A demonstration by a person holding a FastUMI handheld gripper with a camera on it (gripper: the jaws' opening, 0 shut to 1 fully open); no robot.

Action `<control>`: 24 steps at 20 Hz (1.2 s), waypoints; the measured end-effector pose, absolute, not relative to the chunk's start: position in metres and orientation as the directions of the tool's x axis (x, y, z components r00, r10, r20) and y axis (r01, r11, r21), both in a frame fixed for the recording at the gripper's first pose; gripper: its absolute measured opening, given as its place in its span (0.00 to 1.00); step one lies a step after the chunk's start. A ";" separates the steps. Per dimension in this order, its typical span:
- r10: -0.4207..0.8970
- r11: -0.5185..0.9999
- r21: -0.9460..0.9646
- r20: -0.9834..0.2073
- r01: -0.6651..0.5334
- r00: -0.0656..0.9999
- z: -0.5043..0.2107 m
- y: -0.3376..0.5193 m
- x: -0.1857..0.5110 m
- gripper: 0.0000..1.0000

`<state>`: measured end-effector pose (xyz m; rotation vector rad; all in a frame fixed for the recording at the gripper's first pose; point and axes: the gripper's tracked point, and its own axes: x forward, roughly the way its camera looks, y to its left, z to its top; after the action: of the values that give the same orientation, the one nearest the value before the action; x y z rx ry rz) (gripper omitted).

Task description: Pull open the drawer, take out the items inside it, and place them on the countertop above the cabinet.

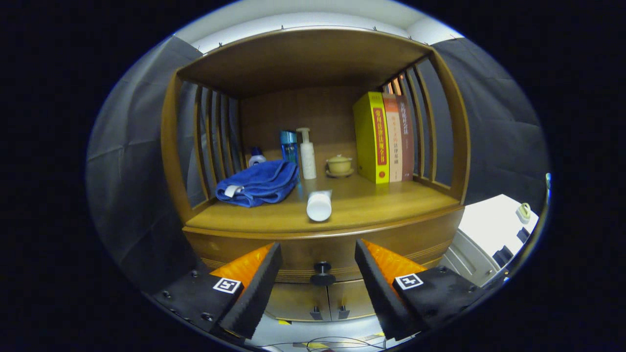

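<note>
Facing: the drawer (323,254) is shut, its front flush with the cabinet (440,234).
Hand-held gripper: the hand-held gripper (318,256) is wide open and holds nothing; the knob (322,274) sits between its fingers, untouched.
Tabletop: the tabletop (391,203) carries a white tube (319,205) near the front, a blue towel (259,183) to the left, bottles and books at the far side.
Stage: fits either a drawer awaiting pulling or one emptied and closed again.
Contents: hidden.

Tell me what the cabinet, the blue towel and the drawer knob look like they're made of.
Cabinet: wood, warm brown with a glossy sheen. Towel: soft plush cloth, loosely folded. Knob, between the open gripper's fingers: dark, smooth, maybe metal or plastic.
</note>
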<state>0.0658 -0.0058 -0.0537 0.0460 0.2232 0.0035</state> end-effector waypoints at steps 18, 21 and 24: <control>0.002 1.000 -0.014 -0.033 -0.003 0.999 0.036 0.002 -0.020 0.98; 0.004 1.000 -0.014 -0.034 -0.004 0.999 0.035 0.004 -0.020 0.98; -0.002 1.000 -0.020 -0.048 0.001 0.999 0.028 0.002 -0.017 0.98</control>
<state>-0.0165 0.0016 0.0279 -0.0195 0.0480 -0.0016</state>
